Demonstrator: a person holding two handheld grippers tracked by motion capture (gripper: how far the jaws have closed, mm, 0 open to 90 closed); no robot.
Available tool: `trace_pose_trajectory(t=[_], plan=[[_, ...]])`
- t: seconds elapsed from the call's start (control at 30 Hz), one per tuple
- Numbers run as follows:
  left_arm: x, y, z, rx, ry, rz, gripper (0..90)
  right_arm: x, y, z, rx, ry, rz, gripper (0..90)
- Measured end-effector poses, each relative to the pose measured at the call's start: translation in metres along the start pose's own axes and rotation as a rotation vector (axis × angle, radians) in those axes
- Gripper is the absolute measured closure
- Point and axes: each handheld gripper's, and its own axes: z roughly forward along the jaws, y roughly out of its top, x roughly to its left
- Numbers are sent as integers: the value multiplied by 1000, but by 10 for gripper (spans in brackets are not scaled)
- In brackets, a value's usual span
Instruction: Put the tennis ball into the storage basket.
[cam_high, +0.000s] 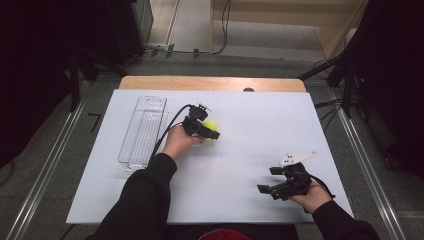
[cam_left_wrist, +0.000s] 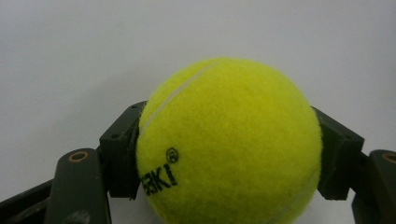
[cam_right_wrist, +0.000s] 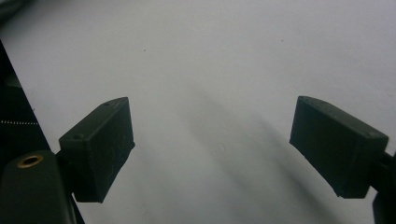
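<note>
Biggest risk I'd say: the tennis ball (cam_left_wrist: 229, 140) is round and fuzzy, so it could squirt out of the left gripper (cam_high: 206, 129), whose jaws are clamped on its sides just above the worktop (cam_high: 250, 130), roughly mid-left, I think. Right gripper (cam_right_wrist: 212, 144) sits idle, jaws apart, nothing between. Count: one ball, one clear bin (cam_high: 143, 131), two grippers.

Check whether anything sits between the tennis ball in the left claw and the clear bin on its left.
Nothing visible does. The left claw grips the tennis ball, and only bare white table lies between it and the clear bin.
</note>
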Motion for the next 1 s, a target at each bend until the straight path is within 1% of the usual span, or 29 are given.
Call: trace_pose_trajectory(t=[0.1, 0.17, 0.2, 0.27, 0.37, 0.57, 0.67, 0.83, 0.93, 0.97, 1.0], plan=[[0, 1, -3, -1, -8, 2, 267, 0, 0, 0, 1, 0, 1, 116], [-1, 2, -6, -1, -17, -18, 267, 0, 0, 0, 1, 0, 3, 116], [-1, 2, -6, -1, -17, -18, 266, 0, 0, 0, 1, 0, 3, 116], [0, 3, -10, -8, -25, -34, 267, 0, 0, 0, 1, 0, 3, 116], [0, 5, -15, -14, -36, -44, 267, 0, 0, 0, 0, 0, 3, 116], [-2, 7, -21, -15, -39, -43, 267, 1, 1, 0, 1, 1, 3, 116], [-3, 8, -25, -15, -43, -36, 267, 1, 1, 0, 2, 2, 4, 116], [-6, 11, -32, -11, -59, -40, 267, 2, 1, 0, 2, 3, 7, 116], [-7, 12, -35, -11, -62, -40, 267, 1, 1, 0, 3, 4, 5, 116], [-7, 12, -37, -6, -64, -33, 267, 1, 1, 0, 2, 4, 6, 116], [-8, 12, -38, -9, -66, -38, 267, 1, 1, 0, 3, 4, 6, 116]])
